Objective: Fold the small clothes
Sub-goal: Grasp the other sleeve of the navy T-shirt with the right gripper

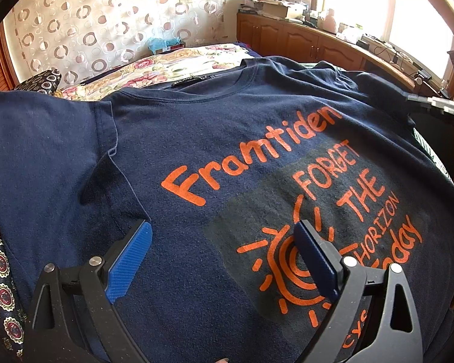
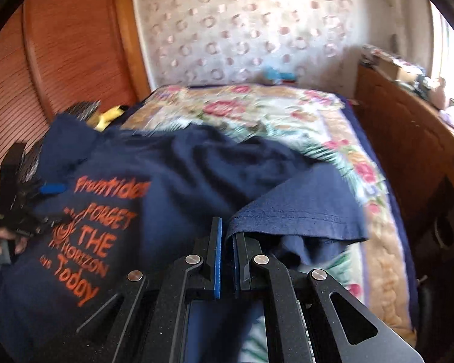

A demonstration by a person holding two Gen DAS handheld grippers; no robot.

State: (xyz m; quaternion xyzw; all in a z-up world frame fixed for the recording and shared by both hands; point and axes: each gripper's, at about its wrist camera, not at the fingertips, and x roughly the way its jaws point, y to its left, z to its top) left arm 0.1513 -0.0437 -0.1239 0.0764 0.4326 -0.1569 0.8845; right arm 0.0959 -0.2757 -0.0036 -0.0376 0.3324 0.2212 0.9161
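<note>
A navy T-shirt (image 1: 215, 139) with orange print lies face up on the bed, collar at the far end. My left gripper (image 1: 224, 242) is open and empty, its blue pads hovering just above the shirt's front near the sun print. In the right wrist view the same T-shirt (image 2: 172, 175) is rumpled. My right gripper (image 2: 225, 230) is shut on the shirt's right sleeve (image 2: 296, 214) and holds it lifted off the bed. The left gripper (image 2: 48, 193) shows at the far left of that view. The right gripper (image 1: 439, 107) shows at the right edge of the left wrist view.
The bed has a floral bedspread (image 2: 287, 112). A dark patterned cloth (image 1: 3, 269) lies at the bed's left side, something yellow (image 2: 109, 116) beyond it. A wooden louvred wardrobe (image 2: 45, 66) stands left, a cluttered wooden cabinet (image 1: 302, 39) under the window right.
</note>
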